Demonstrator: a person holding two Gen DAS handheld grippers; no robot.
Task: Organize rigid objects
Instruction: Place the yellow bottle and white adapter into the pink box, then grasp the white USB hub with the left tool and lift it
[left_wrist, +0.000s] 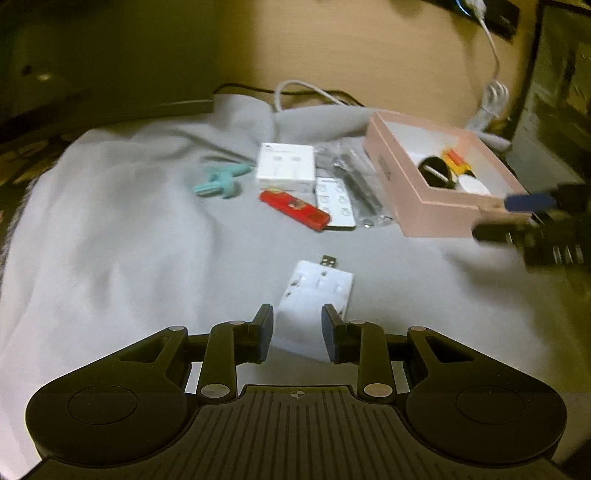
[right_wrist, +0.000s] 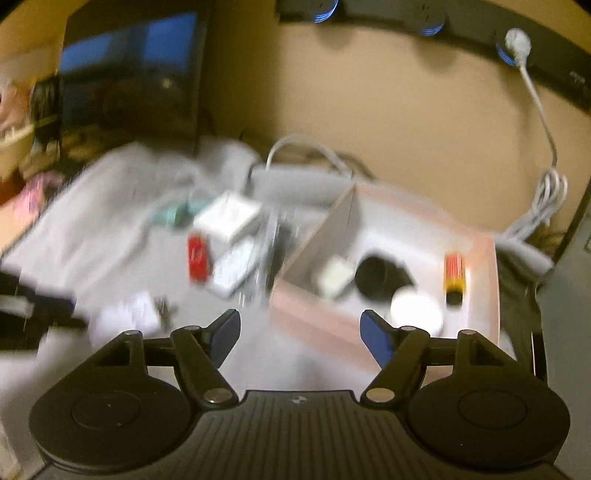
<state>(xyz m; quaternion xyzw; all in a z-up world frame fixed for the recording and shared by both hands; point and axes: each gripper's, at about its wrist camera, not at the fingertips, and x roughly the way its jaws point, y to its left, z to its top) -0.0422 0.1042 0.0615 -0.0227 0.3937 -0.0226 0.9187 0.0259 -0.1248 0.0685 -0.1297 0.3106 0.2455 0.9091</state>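
A white USB hub (left_wrist: 314, 295) lies on the grey cloth (left_wrist: 129, 240). My left gripper (left_wrist: 297, 332) is open and the hub's near end sits between its fingers; touch is unclear. A pink box (left_wrist: 436, 206) at the right holds a black ring (left_wrist: 436, 171), a red-yellow battery (left_wrist: 458, 160) and a white disc (left_wrist: 474, 184). My right gripper (right_wrist: 299, 332) is open and empty over the box's near wall (right_wrist: 314, 325); it also shows in the left wrist view (left_wrist: 517, 218). The right wrist view is blurred.
On the cloth lie a teal gadget (left_wrist: 221, 179), a white carton (left_wrist: 286, 166), a red lighter-like stick (left_wrist: 295, 210), a white blister card (left_wrist: 334, 201) and a clear bag of tools (left_wrist: 354, 181). White cables (left_wrist: 491, 99) hang at the wall.
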